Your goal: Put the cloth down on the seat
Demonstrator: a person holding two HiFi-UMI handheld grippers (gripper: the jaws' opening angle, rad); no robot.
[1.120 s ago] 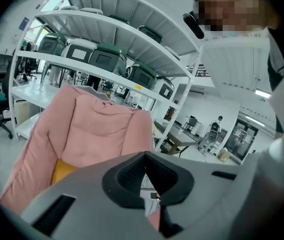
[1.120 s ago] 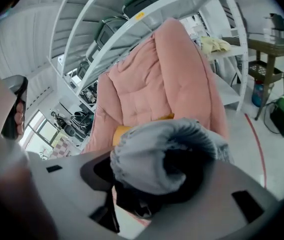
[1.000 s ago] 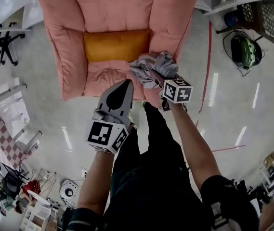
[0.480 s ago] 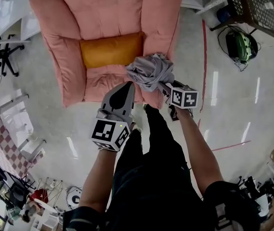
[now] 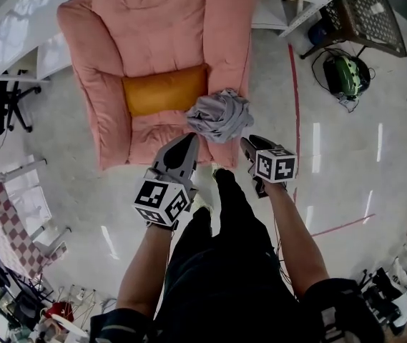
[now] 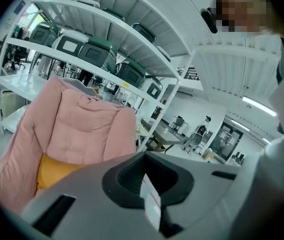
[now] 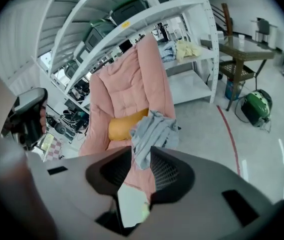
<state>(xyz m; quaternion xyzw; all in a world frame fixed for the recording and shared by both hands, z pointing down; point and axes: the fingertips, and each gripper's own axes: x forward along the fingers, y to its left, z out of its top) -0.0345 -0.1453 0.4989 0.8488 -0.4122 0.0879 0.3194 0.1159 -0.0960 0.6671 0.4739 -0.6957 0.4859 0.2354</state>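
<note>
- Pink padded armchair (image 5: pixel 160 34) is facing the person. An orange rectangular cushion (image 5: pixel 164 90) is lying across the rear of its seat.
- Crumpled grey cloth (image 5: pixel 219 114) is sitting bunched over the armchair's front seat corner, against the armrest on the right claw's side. I cannot tell whether it is resting there yet.
- Right claw (image 5: pixel 247 141), just off the armchair's front edge, is closing. The cloth's tail is showing in the gap, but the pads are not pressing on it.
- Left claw (image 5: pixel 191 138), also at the armchair's front edge, is sitting shut and empty.
- Risk: the closing jaws may be catching the tail and pulling the cloth back off the armchair.
- Risk: being so near the corner, the bundle may be tipping over the armrest or the front edge.
</note>
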